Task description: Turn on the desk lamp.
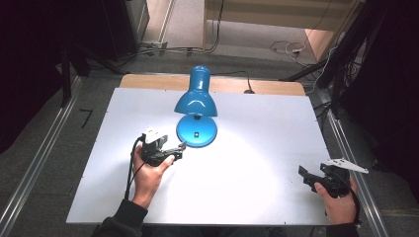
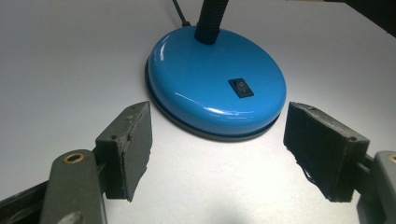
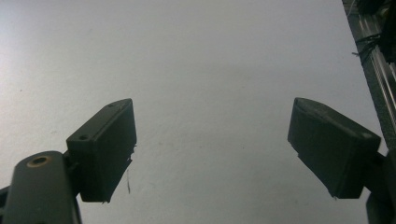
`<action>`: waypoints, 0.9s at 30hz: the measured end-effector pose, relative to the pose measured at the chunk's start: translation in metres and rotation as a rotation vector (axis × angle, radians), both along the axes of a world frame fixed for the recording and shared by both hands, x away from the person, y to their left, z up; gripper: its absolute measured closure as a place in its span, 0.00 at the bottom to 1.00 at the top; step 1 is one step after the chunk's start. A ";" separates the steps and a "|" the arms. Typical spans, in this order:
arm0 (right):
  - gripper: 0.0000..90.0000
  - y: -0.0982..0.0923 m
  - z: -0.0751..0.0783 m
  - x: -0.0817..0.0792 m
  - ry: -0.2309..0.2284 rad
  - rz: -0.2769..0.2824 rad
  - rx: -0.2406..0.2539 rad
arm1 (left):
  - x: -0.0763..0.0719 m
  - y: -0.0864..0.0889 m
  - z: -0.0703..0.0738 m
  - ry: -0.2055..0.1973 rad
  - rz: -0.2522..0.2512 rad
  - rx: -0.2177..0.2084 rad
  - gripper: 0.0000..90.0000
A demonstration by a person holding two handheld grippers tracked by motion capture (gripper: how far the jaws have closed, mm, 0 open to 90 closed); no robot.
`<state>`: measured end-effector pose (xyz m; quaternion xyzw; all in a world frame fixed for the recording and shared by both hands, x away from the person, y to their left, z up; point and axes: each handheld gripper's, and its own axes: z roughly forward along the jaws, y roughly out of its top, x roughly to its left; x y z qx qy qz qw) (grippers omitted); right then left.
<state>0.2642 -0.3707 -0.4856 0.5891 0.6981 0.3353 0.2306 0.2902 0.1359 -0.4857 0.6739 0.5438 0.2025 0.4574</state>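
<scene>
The left gripper (image 2: 217, 154) has its two fingers (image 2: 128, 149) wide apart, and nothing is between them. Just past the finger tips sits the round blue base (image 2: 215, 84) of a desk lamp (image 1: 196, 98). The base is near the fingers but is not touching them. On top of the base, closer to the far-side finger, is a small black rocker switch (image 2: 241, 87). A black bendy neck (image 2: 210, 21) rises from the back of the base, farther away from the fingers. In the high view the blue shade (image 1: 196, 102) hangs over the base and throws a bright spot of light on the white counter (image 1: 257, 148), so the lamp looks like it is on.

The right gripper (image 3: 210, 154) also has its fingers open and empty. It hovers low over bare counter, well apart from the lamp, near the right edge.

The work in hand looks like getting to the switch with the left gripper. To do it well, the hand should go forward slowly and lift a little, so the fingers clear the rim of the base. One finger tip should come down right on the raised end of the switch. A soft, straight push is best. A hard or sideways push could slide the base across the smooth counter. The shade hangs close above, so the gripper should stay low and not bump it. The right gripper can wait where it is.
</scene>
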 end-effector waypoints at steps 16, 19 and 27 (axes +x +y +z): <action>0.16 -0.002 0.000 -0.001 0.003 -0.004 0.006 | -0.012 0.017 -0.001 -0.002 0.021 -0.010 0.27; 0.16 -0.002 0.000 -0.001 0.000 -0.004 0.003 | -0.015 0.020 -0.001 -0.005 0.026 -0.011 0.27; 0.16 -0.002 0.000 -0.001 0.005 -0.003 0.007 | -0.023 0.029 -0.002 -0.002 0.039 -0.014 0.27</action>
